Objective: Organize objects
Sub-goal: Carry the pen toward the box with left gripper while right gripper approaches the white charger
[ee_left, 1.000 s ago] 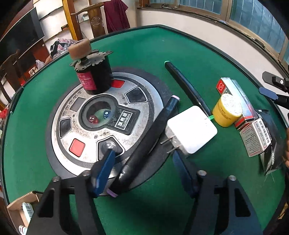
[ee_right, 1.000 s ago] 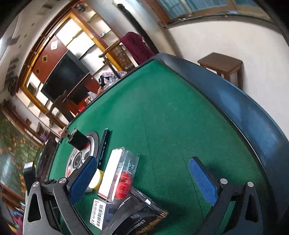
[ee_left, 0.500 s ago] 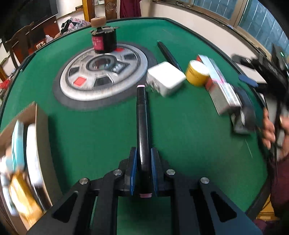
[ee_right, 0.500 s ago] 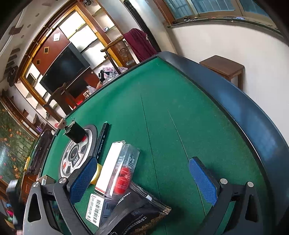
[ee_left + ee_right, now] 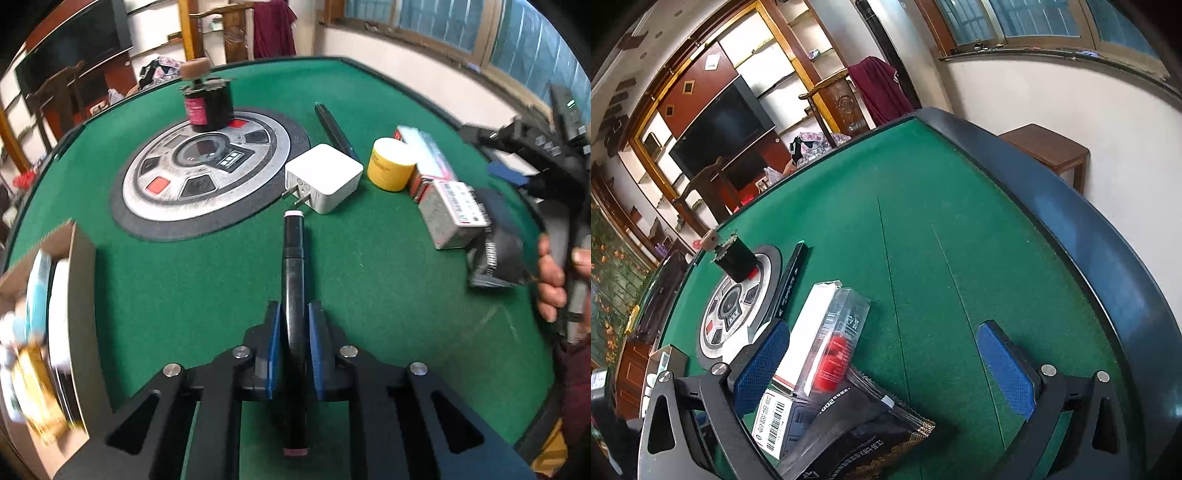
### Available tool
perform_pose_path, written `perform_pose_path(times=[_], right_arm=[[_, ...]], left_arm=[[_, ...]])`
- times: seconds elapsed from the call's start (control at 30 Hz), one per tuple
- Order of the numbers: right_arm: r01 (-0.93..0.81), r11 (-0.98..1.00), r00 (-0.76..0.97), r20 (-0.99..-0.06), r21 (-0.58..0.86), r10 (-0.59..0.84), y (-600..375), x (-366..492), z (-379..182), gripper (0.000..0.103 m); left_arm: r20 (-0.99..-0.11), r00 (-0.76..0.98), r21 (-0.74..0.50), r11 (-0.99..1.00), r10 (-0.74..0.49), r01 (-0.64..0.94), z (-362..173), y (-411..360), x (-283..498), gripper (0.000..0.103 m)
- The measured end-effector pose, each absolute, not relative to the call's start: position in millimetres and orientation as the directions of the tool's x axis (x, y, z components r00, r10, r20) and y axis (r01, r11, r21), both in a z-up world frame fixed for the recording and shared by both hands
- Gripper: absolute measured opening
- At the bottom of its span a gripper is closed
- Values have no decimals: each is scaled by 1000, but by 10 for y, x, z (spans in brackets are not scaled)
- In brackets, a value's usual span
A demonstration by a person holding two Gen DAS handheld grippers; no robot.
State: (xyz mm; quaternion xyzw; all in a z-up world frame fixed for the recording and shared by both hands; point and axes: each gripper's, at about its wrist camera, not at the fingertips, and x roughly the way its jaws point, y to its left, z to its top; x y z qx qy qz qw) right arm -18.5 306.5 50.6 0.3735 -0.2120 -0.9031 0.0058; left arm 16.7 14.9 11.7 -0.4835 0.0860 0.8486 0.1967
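A: Left wrist view: left gripper [image 5: 291,328] has its jaws clenched on the black marker [image 5: 292,266], which runs straight out ahead between the pads, pink cap end forward, lifted off the green surface [image 5: 388,295].

B: What's past the tip?

A: White charger [image 5: 325,177] just beyond it, then a yellow jar [image 5: 391,164] and a barcoded box [image 5: 454,214] off to the right of the jaws. Cardboard box [image 5: 70,314] sits left of the jaws. Right wrist view doesn't show the held marker at all.

B: And the right gripper [image 5: 882,365]?

A: Jaws released, wide apart, nothing gripped. A clear-and-white pack [image 5: 827,332] and a black pouch [image 5: 857,432] lie between them, toward the left pad. Only that view shows a second marker's [image 5: 790,280] full length ahead, left of the jaws.
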Motion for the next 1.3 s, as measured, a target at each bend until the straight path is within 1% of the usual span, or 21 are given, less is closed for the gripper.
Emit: perform_pose_path(times=[0.13,0.23,0.3,0.37,0.47,0.57,0.67,0.73,0.77,0.8,1.0,1.17,1.23,1.27,1.3], right_arm=[[-140,-920,-724,-672,365,-155,3026,-168,522,103],[-118,-930,-745,-650,349,-149,2970,-111,601,103],[-82,-920,-748,-634,383,-197,2896,-75,720,103],[4,-915,-725,-629,404,-281,2709,-97,856,103],[146,-927,-655,-669,345,-352,2251,-242,1030,103],[246,-913,-551,-728,325,-408,1828,-476,1039,103],[277,-930,-498,-792,242,-354,1487,-660,907,101],[273,-942,-465,-830,196,-308,1352,-788,789,98],[271,-945,-450,-844,182,-292,1316,-804,715,94],[273,-946,-439,-853,173,-282,1294,-870,694,92],[267,-957,-381,-901,108,-208,1063,-1058,487,87],[258,-963,-324,-933,73,-158,933,-1110,300,87],[257,-965,-332,-932,59,-146,906,-1082,280,87],[254,-966,-340,-931,48,-135,902,-1073,286,85],[243,-969,-351,-929,31,-118,903,-1062,291,77]], left_arm=[[-811,-497,-127,-922,308,-365,265,-70,405,14],[-762,-541,-185,-921,355,-343,440,-231,602,14],[-738,-556,-217,-915,381,-340,541,-332,707,14],[-716,-575,-230,-911,396,-341,630,-428,827,14],[-685,-592,-266,-902,425,-340,690,-571,930,14],[-663,-602,-299,-894,446,-333,699,-718,1029,14],[-645,-610,-329,-888,460,-322,688,-906,1122,14],[-638,-622,-333,-891,454,-309,694,-1036,1180,14],[-635,-627,-335,-893,450,-301,698,-1100,1202,14],[-632,-633,-340,-894,447,-291,690,-1164,1216,14],[-609,-659,-389,-890,441,-237,644,-1511,1239,14],[-601,-665,-418,-883,444,-213,579,-1674,1255,14],[-599,-666,-425,-881,445,-207,561,-1713,1266,14],[-599,-666,-428,-881,445,-203,556,-1730,1267,14],[-599,-666,-431,-880,445,-200,549,-1746,1269,14]])
